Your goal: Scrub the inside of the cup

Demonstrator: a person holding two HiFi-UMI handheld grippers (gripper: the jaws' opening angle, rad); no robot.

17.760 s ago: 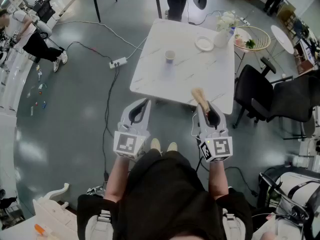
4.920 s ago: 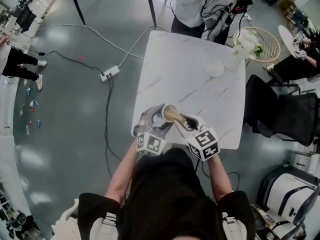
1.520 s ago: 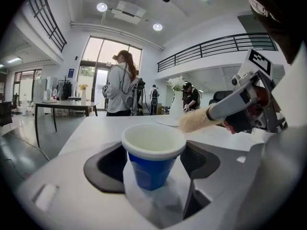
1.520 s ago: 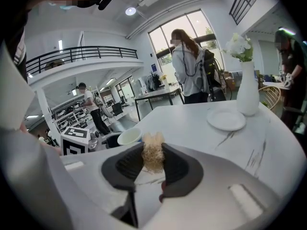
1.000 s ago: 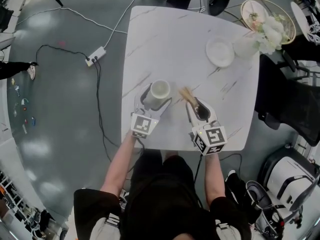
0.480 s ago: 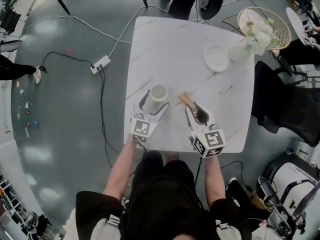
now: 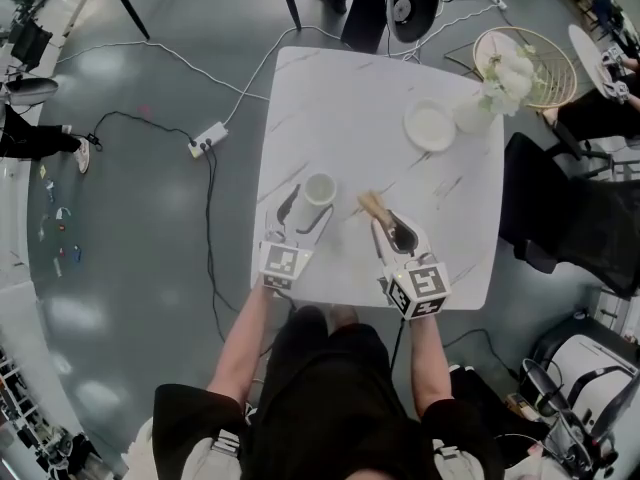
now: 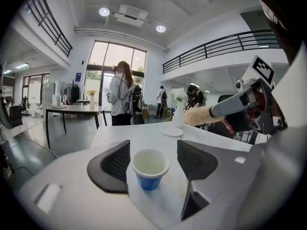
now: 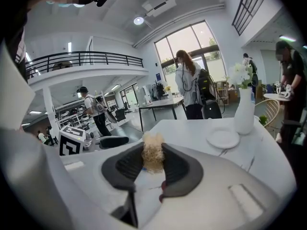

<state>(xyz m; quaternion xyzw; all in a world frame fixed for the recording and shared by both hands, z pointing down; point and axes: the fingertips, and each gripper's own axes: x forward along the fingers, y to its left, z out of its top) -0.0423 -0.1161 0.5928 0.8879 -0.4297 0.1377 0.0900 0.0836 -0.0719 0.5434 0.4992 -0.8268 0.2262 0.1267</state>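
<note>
Cup [image 8: 150, 168], blue outside and white inside, stands upright on the white marble-pattern table [image 7: 350, 98], in its near-left part; left gripper [image 7: 308, 206] low over the table with the cup between its two dark pads, jaws wide but closing, a clear gap on each side, pads not touching the cup; right gripper [image 9: 153, 159] just to the right of the cup and apart from it, jaws clamped tight on a brush [image 7: 372, 205]; the brush's tan fuzzy head sticks out past the jaw tips, pointing away from the person and slightly toward the cup, outside the cup; white plate [image 7: 430, 126] and a white vase [image 9: 244, 111] with pale flowers sit at the far-right part of the table, well apart from the cup.
</note>
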